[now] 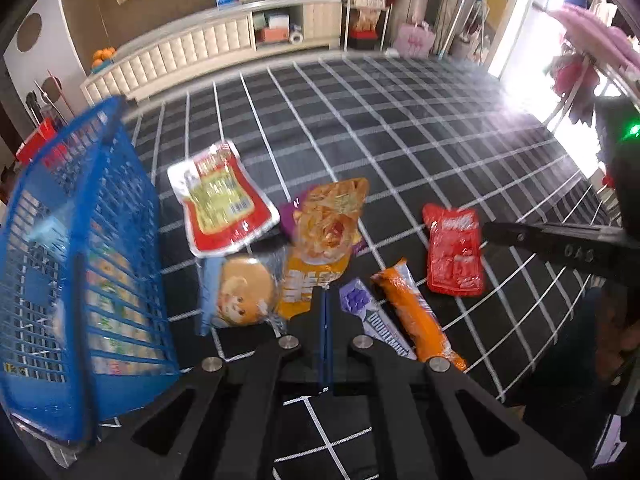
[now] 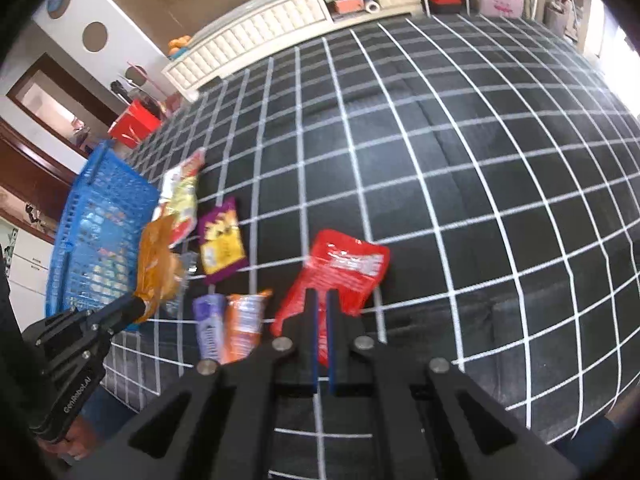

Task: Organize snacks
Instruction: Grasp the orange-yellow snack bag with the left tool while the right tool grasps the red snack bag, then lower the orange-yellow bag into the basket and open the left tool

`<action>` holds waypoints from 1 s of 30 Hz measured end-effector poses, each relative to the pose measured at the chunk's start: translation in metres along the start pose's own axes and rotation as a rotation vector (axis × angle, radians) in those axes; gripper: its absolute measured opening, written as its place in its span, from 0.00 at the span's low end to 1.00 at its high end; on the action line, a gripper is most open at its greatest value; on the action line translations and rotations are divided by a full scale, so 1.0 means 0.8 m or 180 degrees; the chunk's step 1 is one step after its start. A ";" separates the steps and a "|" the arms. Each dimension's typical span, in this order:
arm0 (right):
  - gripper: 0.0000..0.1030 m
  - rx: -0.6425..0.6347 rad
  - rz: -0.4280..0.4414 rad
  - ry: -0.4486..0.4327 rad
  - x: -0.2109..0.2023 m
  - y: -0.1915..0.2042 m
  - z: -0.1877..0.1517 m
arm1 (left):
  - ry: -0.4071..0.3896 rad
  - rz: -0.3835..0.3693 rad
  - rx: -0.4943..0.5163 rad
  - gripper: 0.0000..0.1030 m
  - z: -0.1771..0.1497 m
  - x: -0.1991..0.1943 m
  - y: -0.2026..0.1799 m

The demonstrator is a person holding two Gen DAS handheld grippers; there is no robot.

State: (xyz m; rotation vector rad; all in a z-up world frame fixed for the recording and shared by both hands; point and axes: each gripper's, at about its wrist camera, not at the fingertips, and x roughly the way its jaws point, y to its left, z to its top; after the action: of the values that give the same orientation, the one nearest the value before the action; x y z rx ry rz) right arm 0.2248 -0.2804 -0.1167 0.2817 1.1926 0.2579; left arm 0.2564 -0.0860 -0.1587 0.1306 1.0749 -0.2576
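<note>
My left gripper (image 1: 326,292) is shut on the lower edge of an orange snack packet (image 1: 320,236). The right wrist view shows that packet (image 2: 160,264) lifted off the cloth beside the blue basket (image 2: 92,176). My right gripper (image 2: 322,294) has its jaws nearly together on a red packet (image 2: 344,268), with red showing in the slit. The left wrist view has the right gripper's tip (image 1: 486,227) at that red packet's (image 1: 454,252) right edge. The basket (image 1: 120,184) holds some packets. A red-and-white pouch (image 1: 220,200), round cake pack (image 1: 240,292), purple stick (image 1: 368,320) and orange bar (image 1: 416,312) lie on the cloth.
A dark cloth with a white grid (image 2: 440,160) covers the surface. A purple-and-yellow packet (image 2: 222,240) lies near the basket. A cream cabinet (image 1: 224,40) stands at the back, a red box (image 2: 134,122) beyond the basket. A person's hand (image 2: 68,446) holds the left gripper.
</note>
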 end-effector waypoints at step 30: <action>0.06 0.0183 -0.0008 0.0130 -0.011 0.017 0.006 | -0.0502 0.0472 -0.0742 0.00 -0.019 -0.151 0.161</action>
State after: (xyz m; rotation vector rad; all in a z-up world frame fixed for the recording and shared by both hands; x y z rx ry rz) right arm 0.2256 -0.2711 -0.1028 0.3265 1.2422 0.2282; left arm 0.2239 0.0591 -0.0620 -0.0191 0.9261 -0.0077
